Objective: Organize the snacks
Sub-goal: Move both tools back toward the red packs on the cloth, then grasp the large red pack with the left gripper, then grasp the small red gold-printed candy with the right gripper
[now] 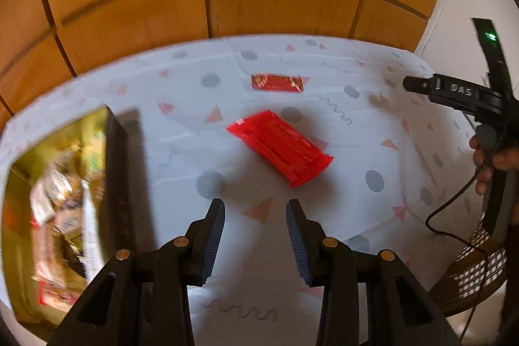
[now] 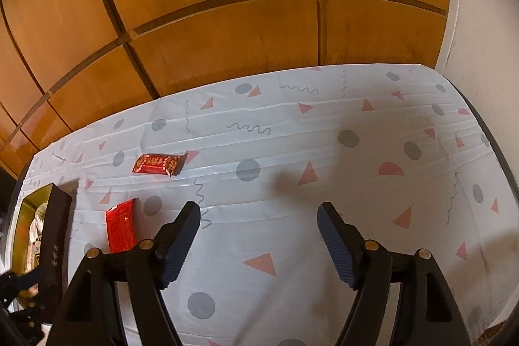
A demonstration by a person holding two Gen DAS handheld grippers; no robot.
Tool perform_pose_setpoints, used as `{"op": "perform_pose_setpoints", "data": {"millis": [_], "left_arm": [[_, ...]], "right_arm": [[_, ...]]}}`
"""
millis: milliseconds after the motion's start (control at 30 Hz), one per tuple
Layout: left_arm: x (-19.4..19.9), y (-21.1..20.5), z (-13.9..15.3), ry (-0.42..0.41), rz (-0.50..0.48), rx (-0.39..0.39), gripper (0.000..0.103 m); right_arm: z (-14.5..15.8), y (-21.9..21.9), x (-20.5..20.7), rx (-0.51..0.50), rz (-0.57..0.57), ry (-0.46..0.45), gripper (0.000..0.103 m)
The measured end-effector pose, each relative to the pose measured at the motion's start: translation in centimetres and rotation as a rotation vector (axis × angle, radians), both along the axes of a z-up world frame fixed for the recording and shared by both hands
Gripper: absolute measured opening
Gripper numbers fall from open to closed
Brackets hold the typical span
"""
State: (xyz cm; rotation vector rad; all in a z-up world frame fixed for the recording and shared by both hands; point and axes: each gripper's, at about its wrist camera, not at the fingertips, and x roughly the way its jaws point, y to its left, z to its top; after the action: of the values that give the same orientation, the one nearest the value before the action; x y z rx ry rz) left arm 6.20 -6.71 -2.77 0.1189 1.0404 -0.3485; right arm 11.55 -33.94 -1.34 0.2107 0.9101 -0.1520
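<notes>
The empty, part-open left gripper (image 1: 255,209) should straddle the red pack (image 1: 279,147) at 12 o'clock; right gripper (image 2: 259,213) gapes empty.

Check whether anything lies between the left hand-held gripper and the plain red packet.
Nothing visible does. The left hand-held gripper is open and empty, and only bare tablecloth separates it from the red packet. The box stands off to the side.

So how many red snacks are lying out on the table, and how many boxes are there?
Red snack packets on the cloth: 2, a plain red one and a gold-patterned one
Boxes: 1, the snack box
Total: 3
</notes>
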Motion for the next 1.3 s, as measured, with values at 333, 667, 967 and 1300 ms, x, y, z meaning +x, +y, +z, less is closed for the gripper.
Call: {"op": "perform_pose_setpoints", "data": {"millis": [333,667,967,1300], "left_arm": [[4.4,-1.5,-2.6,0.196,0.110,-0.150,0.053],[9.9,-5.1,-5.0,0.211,0.201,-0.075,0.074],[10.4,-6.0,-6.2,0.153,0.162,-0.008,0.057],[3.4,-1.8,-5.9,0.052,-0.011,0.101,0.043]], "right_arm": [[0.4,-0.4,-0.1,0.026,-0.005,-0.015,0.078],[0.5,-0.2,-0.1,0.057,0.014,-0.016,0.080],[0.5,-0.2,0.1,0.110,0.028,-0.013,0.080],[-0.1,0.1,0.2,0.092,0.042,0.014,0.080]]}}
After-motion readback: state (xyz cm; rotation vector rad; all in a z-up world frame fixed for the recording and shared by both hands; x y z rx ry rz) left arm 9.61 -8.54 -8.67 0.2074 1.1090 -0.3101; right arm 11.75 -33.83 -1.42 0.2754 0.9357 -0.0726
